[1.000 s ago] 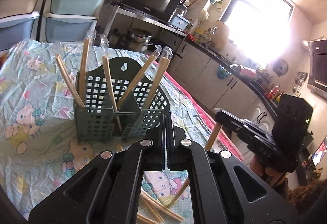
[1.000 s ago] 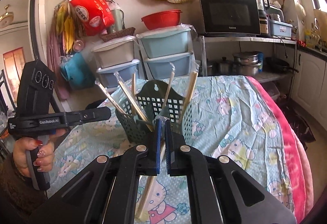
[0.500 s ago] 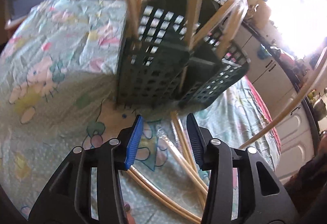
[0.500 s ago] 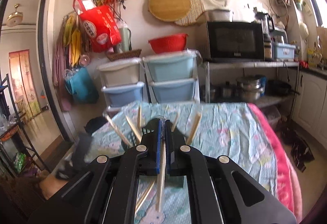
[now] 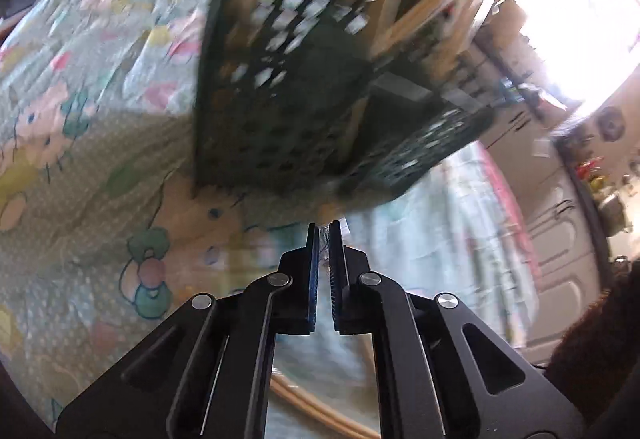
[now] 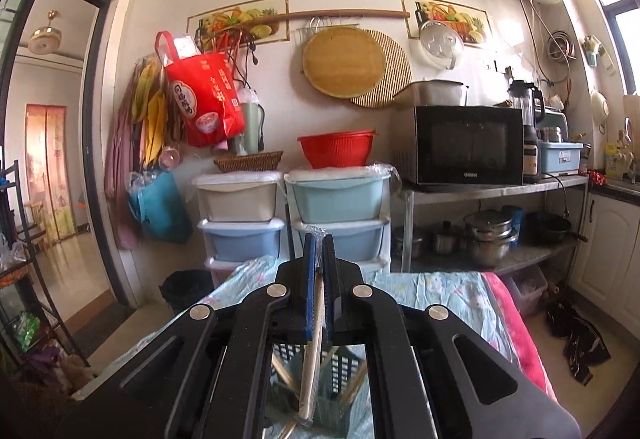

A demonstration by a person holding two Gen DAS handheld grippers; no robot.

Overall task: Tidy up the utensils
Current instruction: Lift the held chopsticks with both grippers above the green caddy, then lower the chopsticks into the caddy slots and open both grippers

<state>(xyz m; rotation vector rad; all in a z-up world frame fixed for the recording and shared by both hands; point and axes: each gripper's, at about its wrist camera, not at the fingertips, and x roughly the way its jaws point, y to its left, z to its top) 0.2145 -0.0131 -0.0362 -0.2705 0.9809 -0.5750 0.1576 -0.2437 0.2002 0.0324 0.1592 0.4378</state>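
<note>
The right gripper (image 6: pixel 319 239) is closed on a wrapped chopstick (image 6: pixel 314 351) hanging above the green basket (image 6: pixel 336 391). The left gripper (image 5: pixel 324 229) has just been closing low on the tablecloth (image 5: pixel 80 119); whether it pinches a wrapper, I cannot tell. The hanging chopstick may swing and miss the basket.
</note>
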